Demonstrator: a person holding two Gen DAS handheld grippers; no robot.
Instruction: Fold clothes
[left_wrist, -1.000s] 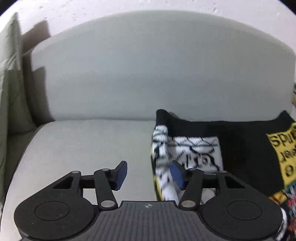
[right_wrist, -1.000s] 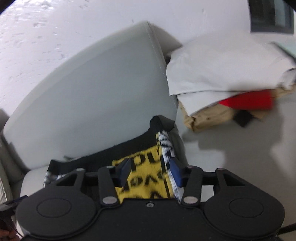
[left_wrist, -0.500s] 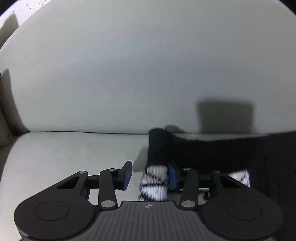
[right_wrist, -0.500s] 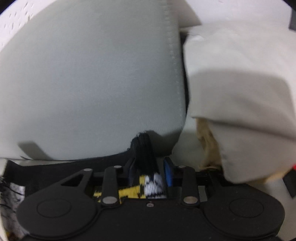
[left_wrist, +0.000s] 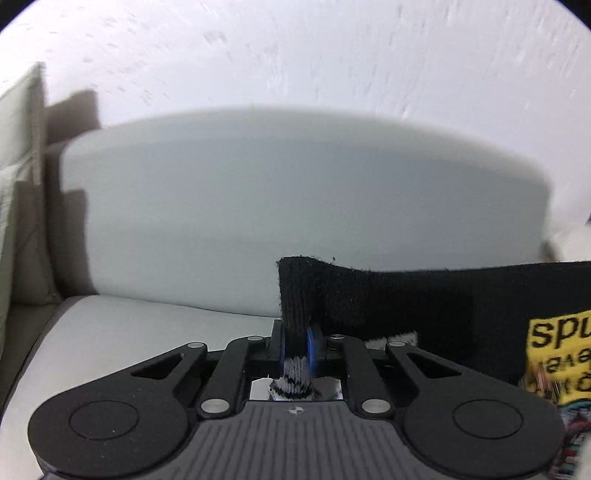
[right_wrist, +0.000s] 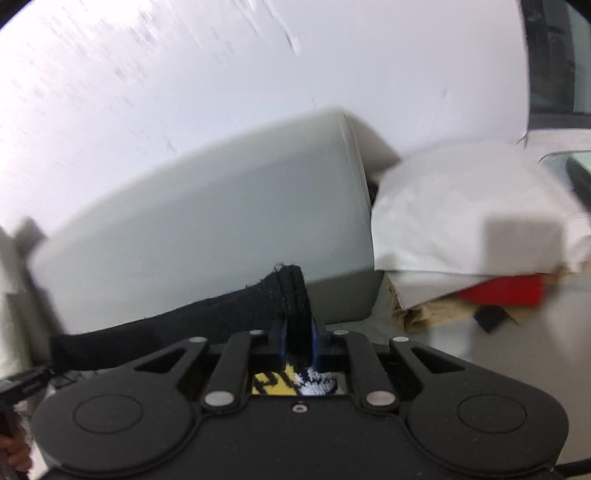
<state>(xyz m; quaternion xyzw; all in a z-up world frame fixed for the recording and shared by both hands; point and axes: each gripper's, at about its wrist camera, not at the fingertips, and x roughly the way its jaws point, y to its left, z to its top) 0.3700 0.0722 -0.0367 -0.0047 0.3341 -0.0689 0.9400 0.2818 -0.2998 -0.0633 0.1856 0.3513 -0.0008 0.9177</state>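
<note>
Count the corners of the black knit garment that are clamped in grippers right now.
2. The left gripper pinches the black knit garment at one corner; the right gripper pinches another, its jaws closing. Other corners hang out of view.

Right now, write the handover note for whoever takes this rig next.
Left tool: closing, pads already pinching one corner of the black knit.
Right tool: closing, pads already pinching the other corner.
The knit's top edge is stretched between the two tools, raised in front of the sofa back; its yellow patch hangs lower.
Done: both corners gripped.
Left: the fold itself. None shows yet.
Beside the sofa: a pile of other cloth.
</note>
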